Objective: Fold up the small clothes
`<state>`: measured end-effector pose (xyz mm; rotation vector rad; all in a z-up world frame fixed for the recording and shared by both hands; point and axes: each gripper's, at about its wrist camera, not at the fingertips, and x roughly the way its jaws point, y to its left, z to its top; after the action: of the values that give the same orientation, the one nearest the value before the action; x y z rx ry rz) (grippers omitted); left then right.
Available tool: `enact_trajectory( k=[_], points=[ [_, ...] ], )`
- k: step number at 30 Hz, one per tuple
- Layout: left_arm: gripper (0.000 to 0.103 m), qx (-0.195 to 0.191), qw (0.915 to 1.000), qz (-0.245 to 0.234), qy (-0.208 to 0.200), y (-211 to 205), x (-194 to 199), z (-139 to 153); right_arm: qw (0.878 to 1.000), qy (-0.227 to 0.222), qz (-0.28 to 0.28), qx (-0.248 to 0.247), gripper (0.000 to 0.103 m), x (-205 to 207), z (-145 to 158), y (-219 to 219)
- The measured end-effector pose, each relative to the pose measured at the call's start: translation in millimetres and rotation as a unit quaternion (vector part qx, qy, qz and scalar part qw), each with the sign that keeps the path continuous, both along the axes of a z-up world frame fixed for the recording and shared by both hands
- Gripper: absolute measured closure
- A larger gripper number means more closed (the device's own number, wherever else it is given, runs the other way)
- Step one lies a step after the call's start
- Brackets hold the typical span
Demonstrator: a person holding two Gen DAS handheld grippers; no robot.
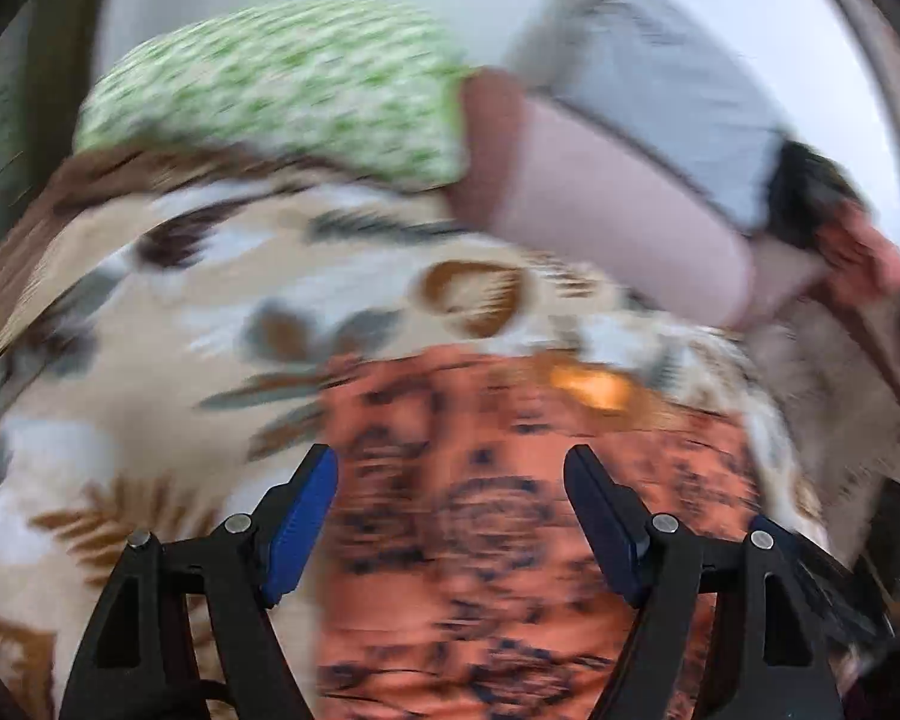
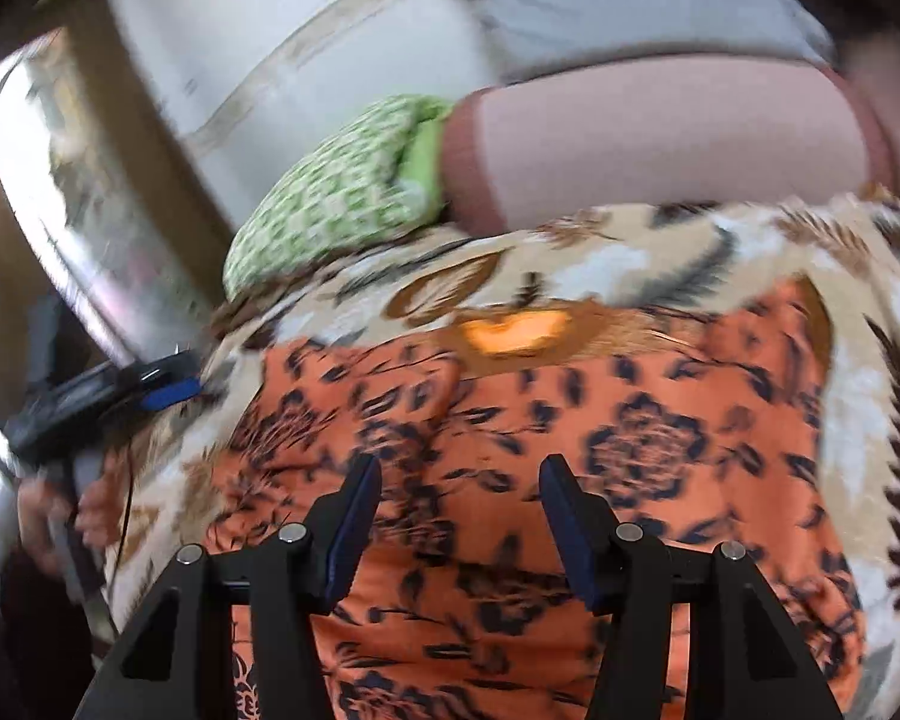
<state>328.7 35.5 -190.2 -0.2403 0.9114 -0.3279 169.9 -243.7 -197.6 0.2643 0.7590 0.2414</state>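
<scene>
An orange garment with a dark floral print (image 1: 510, 540) lies spread flat on a patterned blanket (image 1: 150, 360); it also shows in the right wrist view (image 2: 570, 450). My left gripper (image 1: 450, 480) is open and empty, just above the garment's left part. My right gripper (image 2: 459, 489) is open and empty over the garment's middle. The left gripper also shows at the left edge of the right wrist view (image 2: 150, 390), held in a hand beside the garment. The left wrist view is blurred by motion.
A green-and-white patterned pillow (image 1: 282, 90) (image 2: 342, 192) and a pink pillow (image 1: 600, 192) (image 2: 660, 138) lie beyond the garment. A grey cloth (image 1: 642, 78) lies behind them by the white wall. A metal-framed object (image 2: 78, 192) stands at the left.
</scene>
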Motion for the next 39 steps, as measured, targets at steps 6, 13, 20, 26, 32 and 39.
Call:
enact_trajectory(
  k=[6, 13, 20, 26, 32, 39],
  points=[
    [0.025, -0.009, 0.9954, 0.043, 0.086, 30.9, 11.4, -34.5, 0.982, 0.015, 0.071, -0.172, 0.044, 23.2, -14.1, 91.6],
    [0.025, 0.022, 0.9910, 0.047, 0.124, 30.4, 16.9, -54.1, 0.916, -0.022, 0.100, -0.389, 0.032, 44.4, -35.2, 168.0],
    [0.025, 0.022, 0.9925, 0.038, 0.114, 35.9, 17.4, -48.1, 0.924, -0.003, 0.142, -0.355, 0.079, 84.7, -38.4, 181.6],
    [0.025, 0.024, 0.9937, 0.032, 0.105, 29.4, 17.5, -46.8, 0.994, 0.032, 0.007, -0.105, 0.097, 98.5, -10.2, 81.7],
    [0.025, 0.029, 0.9965, 0.017, 0.076, 11.0, 14.5, -38.3, 0.963, 0.053, -0.198, 0.177, 0.096, 38.8, -38.9, -102.0],
    [0.025, 0.067, 0.9918, 0.005, 0.109, -23.0, 19.4, -63.1, 0.903, 0.122, -0.272, 0.308, 0.093, -17.0, -108.8, -176.7]
  ],
)
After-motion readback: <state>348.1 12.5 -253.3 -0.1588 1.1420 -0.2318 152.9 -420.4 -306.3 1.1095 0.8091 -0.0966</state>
